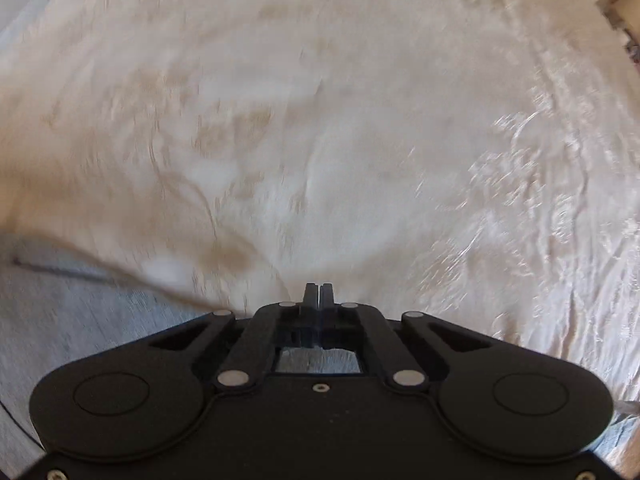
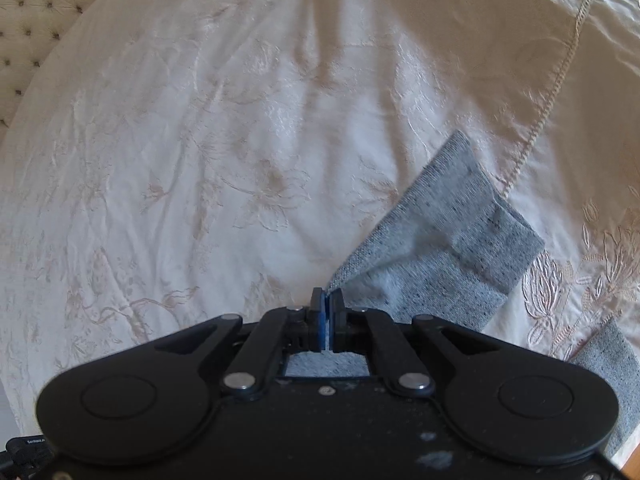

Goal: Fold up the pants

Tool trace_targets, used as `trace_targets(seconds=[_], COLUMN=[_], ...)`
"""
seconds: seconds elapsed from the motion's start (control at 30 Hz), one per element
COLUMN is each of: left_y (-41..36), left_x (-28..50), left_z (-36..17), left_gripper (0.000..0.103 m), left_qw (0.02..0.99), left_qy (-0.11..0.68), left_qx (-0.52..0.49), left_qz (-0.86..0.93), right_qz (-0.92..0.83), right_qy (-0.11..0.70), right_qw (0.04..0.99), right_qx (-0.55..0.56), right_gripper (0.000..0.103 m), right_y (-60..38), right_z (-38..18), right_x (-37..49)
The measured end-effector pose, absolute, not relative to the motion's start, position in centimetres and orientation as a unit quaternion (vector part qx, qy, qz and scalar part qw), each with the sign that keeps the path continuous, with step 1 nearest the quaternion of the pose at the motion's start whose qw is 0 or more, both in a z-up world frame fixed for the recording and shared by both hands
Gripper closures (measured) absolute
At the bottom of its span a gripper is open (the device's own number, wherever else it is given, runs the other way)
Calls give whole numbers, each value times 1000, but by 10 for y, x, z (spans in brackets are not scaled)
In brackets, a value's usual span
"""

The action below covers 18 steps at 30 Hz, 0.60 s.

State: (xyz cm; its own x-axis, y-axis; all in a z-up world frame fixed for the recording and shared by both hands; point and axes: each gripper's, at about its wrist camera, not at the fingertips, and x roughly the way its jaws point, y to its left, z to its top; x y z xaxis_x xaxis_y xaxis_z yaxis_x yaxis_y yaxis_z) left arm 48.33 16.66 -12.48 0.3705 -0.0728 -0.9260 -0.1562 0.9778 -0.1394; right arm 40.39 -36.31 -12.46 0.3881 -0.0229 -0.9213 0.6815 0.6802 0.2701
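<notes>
A: Nearest, right claw [image 2: 327, 298]: clamped tight on a corner of the grey pants [image 2: 444, 240], cloth pinched between blue pads. Left claw [image 1: 318, 295]: jaws together, nothing visibly caught; pants [image 1: 80, 312] lying beside and beneath.

B: Farther out?

A: Pant leg trailing from the right claw, doubled over, resting on the embroidered bedspread [image 2: 200, 140]. Beyond, tufted headboard [image 2: 28, 8].

B: Step in hand?

A: Probably carrying the held corner over for a fold. Next: a left-side grip, then laying edges flush.

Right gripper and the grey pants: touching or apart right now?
Touching. The right wrist view shows the right gripper shut on the grey pants, with fabric pinched between its pads.
</notes>
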Motion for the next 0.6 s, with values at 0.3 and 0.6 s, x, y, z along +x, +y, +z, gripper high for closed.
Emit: trace_targets(seconds=[0.3,0.6], left_y=[181,183], left_x=[460,438], left_z=[-78,-117], left_gripper=[97,72], left_qw=[816,756], left_qy=[552,610], left_qx=[-158,-234], left_qz=[-64,-48], right_qz=[-167,-223], right_qy=[439,437], right_qw=[820,799], right_qx=[327,348], right_gripper=[101,101], right_y=[-347,-337], right_z=[-53,-36], right_x=[381,267])
